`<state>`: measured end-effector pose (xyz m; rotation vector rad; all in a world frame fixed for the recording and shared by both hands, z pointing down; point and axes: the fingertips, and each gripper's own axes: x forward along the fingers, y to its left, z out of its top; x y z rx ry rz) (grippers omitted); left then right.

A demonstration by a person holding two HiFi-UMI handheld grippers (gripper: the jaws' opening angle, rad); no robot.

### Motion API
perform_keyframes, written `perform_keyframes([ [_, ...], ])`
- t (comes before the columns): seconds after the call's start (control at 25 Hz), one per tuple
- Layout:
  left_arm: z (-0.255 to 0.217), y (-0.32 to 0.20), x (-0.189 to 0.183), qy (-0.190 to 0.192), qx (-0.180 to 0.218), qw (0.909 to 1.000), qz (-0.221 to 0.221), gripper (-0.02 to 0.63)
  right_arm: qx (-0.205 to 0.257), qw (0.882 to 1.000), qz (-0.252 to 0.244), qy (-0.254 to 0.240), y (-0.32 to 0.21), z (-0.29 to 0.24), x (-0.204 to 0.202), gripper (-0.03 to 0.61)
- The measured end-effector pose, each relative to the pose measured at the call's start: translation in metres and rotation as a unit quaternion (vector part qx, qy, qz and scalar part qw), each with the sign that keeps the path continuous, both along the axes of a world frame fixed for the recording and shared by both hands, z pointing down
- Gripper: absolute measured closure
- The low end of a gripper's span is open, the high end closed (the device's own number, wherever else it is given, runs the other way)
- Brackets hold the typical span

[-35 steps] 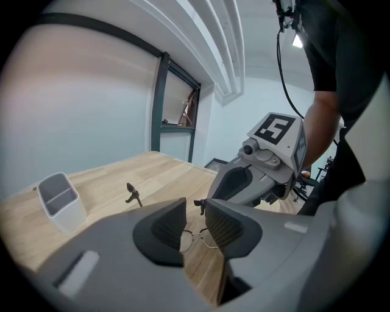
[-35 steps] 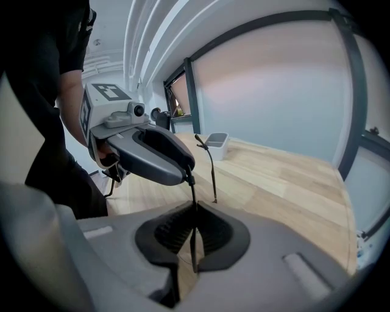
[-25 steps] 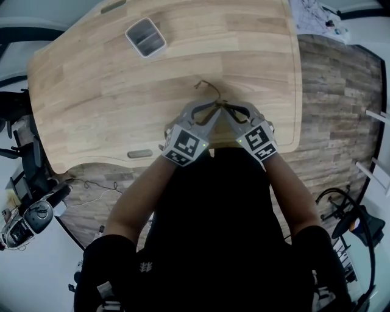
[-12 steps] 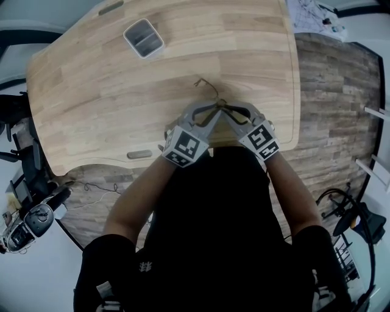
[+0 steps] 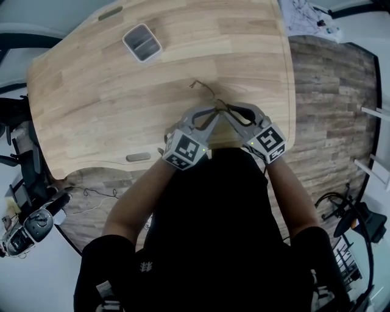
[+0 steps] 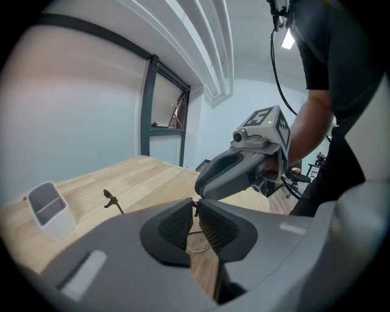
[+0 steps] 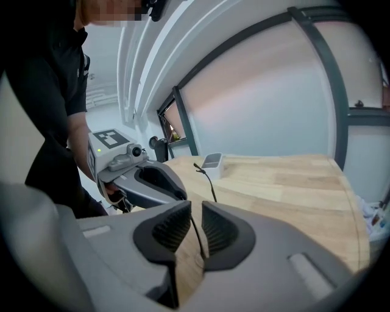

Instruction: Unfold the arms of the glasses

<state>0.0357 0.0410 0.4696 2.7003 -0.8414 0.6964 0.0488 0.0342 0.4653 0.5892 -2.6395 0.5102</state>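
Thin dark wire glasses (image 5: 210, 95) hang between my two grippers over the near edge of the wooden table (image 5: 91, 91). One arm sticks out away from me, its tip (image 5: 194, 84) over the table. My left gripper (image 5: 214, 110) has just been closing, and its pads pinch a dark part of the frame (image 6: 195, 206), with a lens rim (image 6: 196, 245) showing below. The jaws of my right gripper (image 5: 227, 111) have just been opening. The slim arm (image 7: 207, 180) runs through the gap between its pads (image 7: 173, 230), which do not press on it.
A small white open box (image 5: 143, 42) stands on the far left of the table. A grey tab (image 5: 138, 157) sits at the table's near edge. Papers (image 5: 304, 15) lie beyond the far right corner, and chairs and gear (image 5: 27, 219) stand on the floor at the left.
My right gripper has risen a little and shifted to the right, with its jaws parted wider. The left gripper stays in place with narrower jaws. The glasses remain between them.
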Motion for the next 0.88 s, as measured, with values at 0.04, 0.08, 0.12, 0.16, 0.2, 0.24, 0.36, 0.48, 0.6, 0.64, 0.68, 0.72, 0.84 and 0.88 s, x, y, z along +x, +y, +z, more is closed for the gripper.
perform_keyframes([
  [0.04, -0.001, 0.001, 0.001, 0.0, 0.001, 1.0, 0.001, 0.575, 0.0, 1.0, 0.009, 0.003, -0.002, 0.0, 0.003, 0.534],
  [0.08, -0.001, 0.002, 0.003, 0.001, 0.001, 1.0, 0.003, 0.575, -0.001, 1.0, 0.021, 0.005, -0.005, 0.002, 0.007, 0.534],
  [0.12, -0.002, 0.004, 0.004, 0.001, 0.002, 1.0, 0.005, 0.577, -0.004, 0.999, 0.035, 0.008, -0.008, 0.004, 0.011, 0.534],
  [0.16, -0.004, 0.005, 0.005, 0.002, 0.004, 1.0, 0.007, 0.575, -0.008, 0.999, 0.048, 0.013, -0.011, 0.006, 0.015, 0.534],
  [0.2, -0.005, 0.006, 0.007, 0.002, 0.005, 1.0, 0.008, 0.577, -0.012, 0.998, 0.06, 0.019, -0.013, 0.008, 0.019, 0.534],
  [0.24, -0.006, 0.007, 0.008, 0.002, 0.006, 0.9999, 0.01, 0.577, -0.013, 0.997, 0.069, 0.024, -0.015, 0.009, 0.022, 0.534],
  [0.36, -0.008, 0.009, 0.013, 0.004, 0.007, 0.9999, 0.013, 0.578, -0.016, 0.996, 0.083, 0.033, -0.021, 0.008, 0.028, 0.534],
  [0.48, -0.012, 0.011, 0.017, 0.005, 0.009, 0.9998, 0.014, 0.578, -0.016, 0.995, 0.094, 0.029, -0.026, 0.003, 0.034, 0.534],
  [0.6, -0.014, 0.014, 0.021, 0.006, 0.012, 0.9998, 0.017, 0.578, -0.011, 0.995, 0.098, 0.024, -0.027, -0.001, 0.037, 0.534],
  [0.64, -0.015, 0.016, 0.022, 0.006, 0.014, 0.9997, 0.018, 0.578, -0.01, 0.995, 0.098, 0.024, -0.026, -0.002, 0.038, 0.534],
  [0.68, -0.015, 0.017, 0.023, 0.007, 0.015, 0.9997, 0.018, 0.578, -0.01, 0.995, 0.098, 0.024, -0.025, -0.002, 0.039, 0.534],
  [0.72, -0.017, 0.018, 0.024, 0.007, 0.017, 0.9997, 0.018, 0.578, -0.01, 0.995, 0.099, 0.024, -0.023, -0.002, 0.04, 0.534],
  [0.84, -0.019, 0.021, 0.027, 0.008, 0.02, 0.9996, 0.019, 0.578, -0.01, 0.994, 0.102, 0.024, -0.02, -0.002, 0.045, 0.534],
  [0.88, -0.02, 0.021, 0.028, 0.009, 0.02, 0.9996, 0.02, 0.578, -0.01, 0.994, 0.102, 0.024, -0.019, -0.002, 0.046, 0.534],
])
